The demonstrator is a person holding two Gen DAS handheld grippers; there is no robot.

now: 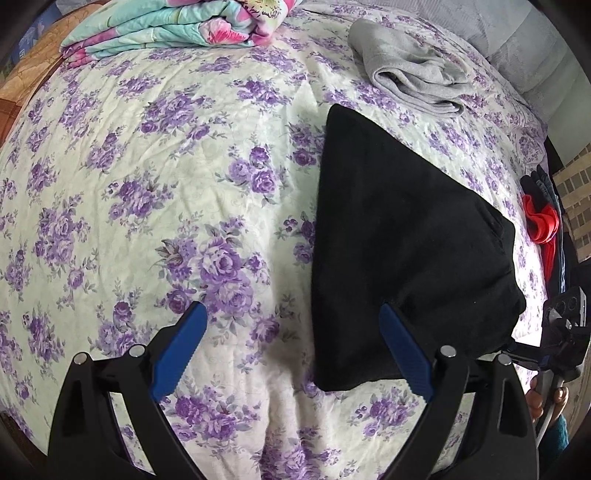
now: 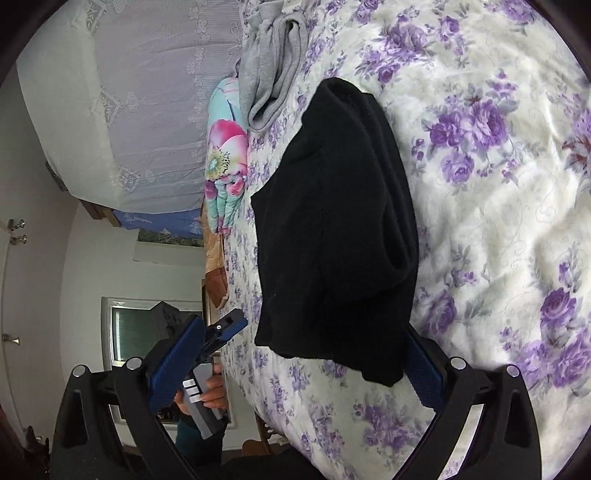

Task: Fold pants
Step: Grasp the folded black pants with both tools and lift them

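Note:
Black pants point(image 1: 399, 240), folded into a thick wedge, lie on the purple-flowered quilt point(image 1: 147, 184). My left gripper point(image 1: 291, 307) points down at the bed, open. Its right finger point(image 1: 404, 350) stands over the near edge of the pants, and its left finger is over bare quilt. In the right wrist view, which is rolled sideways, the same pants point(image 2: 332, 221) fill the middle. My right gripper point(image 2: 303, 325) is open wide around their near end. One finger point(image 2: 424, 369) is partly hidden behind the cloth and the other point(image 2: 177, 365) stands clear of it.
Grey folded pants point(image 1: 410, 74) point(image 2: 273, 70) lie beyond the black ones. A flowered turquoise blanket point(image 1: 166, 26) point(image 2: 225, 158) sits at the far end of the bed. Red and dark clothes point(image 1: 541, 221) hang at the bed's right edge. A hand point(image 2: 210, 391) holds the left gripper.

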